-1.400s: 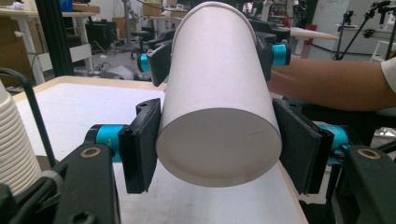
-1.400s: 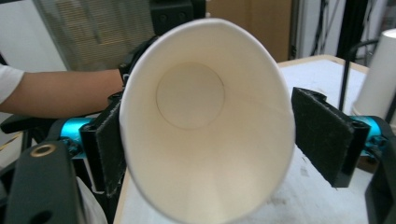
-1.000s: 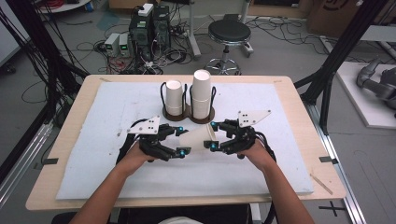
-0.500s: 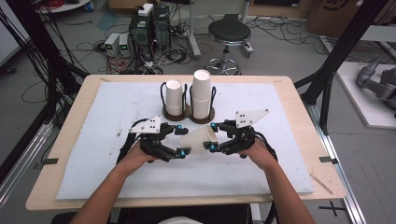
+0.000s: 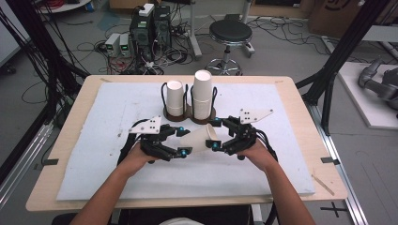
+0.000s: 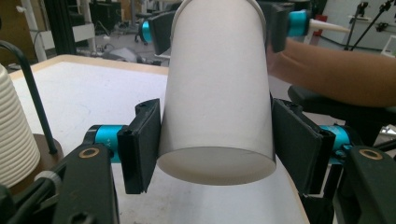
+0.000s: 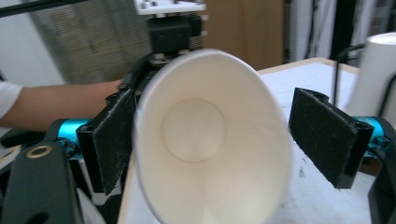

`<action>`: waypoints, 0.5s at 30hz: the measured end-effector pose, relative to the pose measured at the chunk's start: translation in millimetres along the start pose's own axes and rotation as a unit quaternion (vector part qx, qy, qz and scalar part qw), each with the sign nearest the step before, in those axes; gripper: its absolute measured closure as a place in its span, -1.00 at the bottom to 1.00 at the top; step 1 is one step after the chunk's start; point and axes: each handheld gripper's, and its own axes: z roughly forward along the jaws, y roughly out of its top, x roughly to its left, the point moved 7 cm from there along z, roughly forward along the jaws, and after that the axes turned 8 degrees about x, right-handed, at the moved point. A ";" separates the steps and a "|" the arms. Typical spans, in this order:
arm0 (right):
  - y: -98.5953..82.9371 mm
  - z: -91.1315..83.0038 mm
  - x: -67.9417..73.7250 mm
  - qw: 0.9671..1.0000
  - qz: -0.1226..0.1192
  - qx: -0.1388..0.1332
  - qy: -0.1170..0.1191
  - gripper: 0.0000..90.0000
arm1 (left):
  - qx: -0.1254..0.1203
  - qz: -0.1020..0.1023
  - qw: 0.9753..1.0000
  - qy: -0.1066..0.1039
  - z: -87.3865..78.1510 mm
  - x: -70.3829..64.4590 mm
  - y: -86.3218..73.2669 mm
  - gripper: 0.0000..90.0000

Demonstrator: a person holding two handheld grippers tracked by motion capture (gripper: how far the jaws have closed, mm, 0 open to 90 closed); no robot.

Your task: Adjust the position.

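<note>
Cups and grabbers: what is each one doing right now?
paper cup: on its side, held off the table, bottom toward the left gripper.
left gripper: shut on the paper cup near its bottom.
right gripper: open around the cup's mouth.
short cup stack: standing in the holder.
tall cup stack: standing in the holder.

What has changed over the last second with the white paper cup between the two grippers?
The white paper cup, lying sideways, shifted left: its base now sits gripped in the left gripper, while the right gripper stands open around its rim. The two cup stacks stayed put.
</note>
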 end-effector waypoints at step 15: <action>-2.4 2.1 4.0 1.000 -0.019 0.001 0.018 -0.25 | 0.000 0.002 1.000 -0.004 2.5 -1.6 -0.1 -0.20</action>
